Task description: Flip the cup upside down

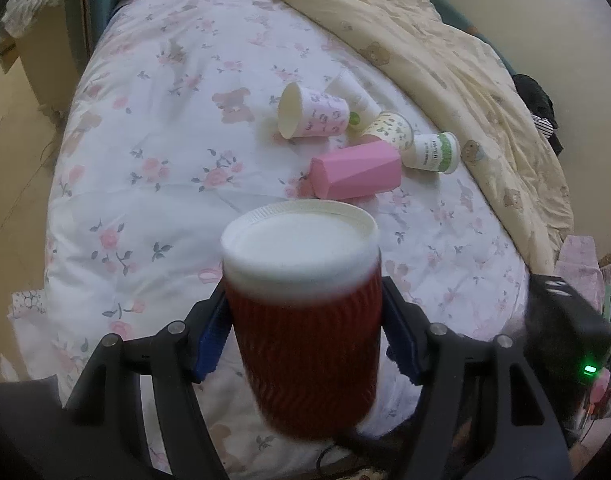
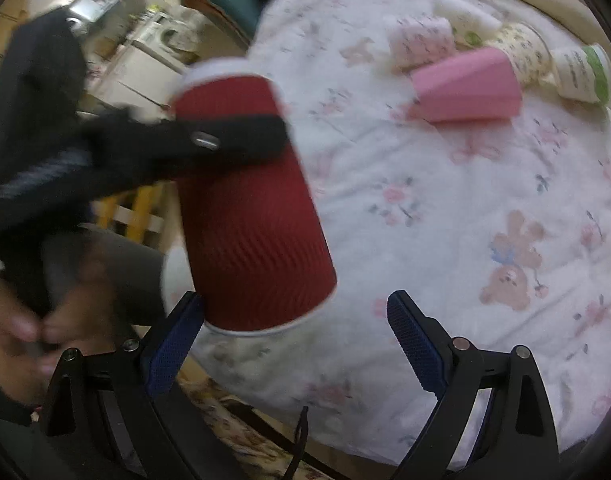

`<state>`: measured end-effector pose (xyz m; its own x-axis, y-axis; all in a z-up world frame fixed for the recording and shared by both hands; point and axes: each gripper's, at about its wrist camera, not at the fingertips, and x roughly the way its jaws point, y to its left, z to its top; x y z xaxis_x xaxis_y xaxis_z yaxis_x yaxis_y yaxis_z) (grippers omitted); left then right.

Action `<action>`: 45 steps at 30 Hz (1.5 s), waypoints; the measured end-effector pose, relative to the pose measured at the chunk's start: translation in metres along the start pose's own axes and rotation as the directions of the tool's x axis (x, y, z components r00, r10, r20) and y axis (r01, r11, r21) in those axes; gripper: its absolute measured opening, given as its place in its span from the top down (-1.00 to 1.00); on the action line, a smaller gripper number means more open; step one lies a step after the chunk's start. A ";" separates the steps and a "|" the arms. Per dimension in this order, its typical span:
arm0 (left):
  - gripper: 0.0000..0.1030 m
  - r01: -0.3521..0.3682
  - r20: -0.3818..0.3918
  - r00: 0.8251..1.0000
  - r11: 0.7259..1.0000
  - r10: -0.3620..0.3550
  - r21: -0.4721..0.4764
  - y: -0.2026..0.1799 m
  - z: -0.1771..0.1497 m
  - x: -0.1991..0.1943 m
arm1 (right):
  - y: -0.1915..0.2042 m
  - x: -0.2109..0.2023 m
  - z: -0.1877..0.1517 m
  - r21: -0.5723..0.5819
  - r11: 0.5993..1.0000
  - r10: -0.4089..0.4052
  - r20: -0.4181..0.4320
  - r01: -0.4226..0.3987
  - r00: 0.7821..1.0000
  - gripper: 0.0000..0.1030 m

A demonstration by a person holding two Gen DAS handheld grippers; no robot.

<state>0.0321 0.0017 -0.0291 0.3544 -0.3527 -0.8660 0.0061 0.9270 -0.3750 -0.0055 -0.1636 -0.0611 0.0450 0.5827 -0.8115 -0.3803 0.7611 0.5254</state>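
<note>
A red ribbed paper cup (image 1: 309, 344) with a white lid (image 1: 301, 244) sits between the blue pads of my left gripper (image 1: 305, 340), which is shut on its body and holds it above the bed. In the right wrist view the same cup (image 2: 249, 216) hangs tilted in the air, lid end up and away, with a black finger (image 2: 225, 140) of the left gripper across it. My right gripper (image 2: 295, 340) is open and empty, just below and to the right of the cup's base.
A floral white quilt (image 1: 177, 184) covers the bed. Several cups lie on their sides in a cluster: a pink one (image 1: 355, 174), a patterned white one (image 1: 311, 114) and a green-labelled one (image 1: 435, 152). A cream blanket (image 1: 445, 48) lies along the right.
</note>
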 end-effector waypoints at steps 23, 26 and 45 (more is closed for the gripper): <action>-0.25 -0.228 0.037 0.974 0.966 0.225 0.120 -0.029 0.054 0.018 | -0.095 -0.074 0.003 0.389 0.883 -0.353 0.185 0.261 0.917 -0.84; -0.25 -0.273 0.025 0.962 0.951 0.272 0.142 -0.036 0.068 0.039 | -0.103 -0.077 0.003 0.427 0.873 -0.343 0.189 0.237 0.920 -0.84; -0.29 -0.346 -0.008 0.934 0.909 0.358 0.232 -0.057 0.077 0.100 | -0.104 -0.071 0.009 0.439 0.878 -0.297 0.183 0.192 0.937 -0.84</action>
<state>0.1388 -0.0765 -0.0687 0.3254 0.0013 -0.9456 0.1001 0.9943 0.0358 0.0392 -0.2818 -0.0560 0.3240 0.3725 -0.8696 0.0803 0.9051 0.4176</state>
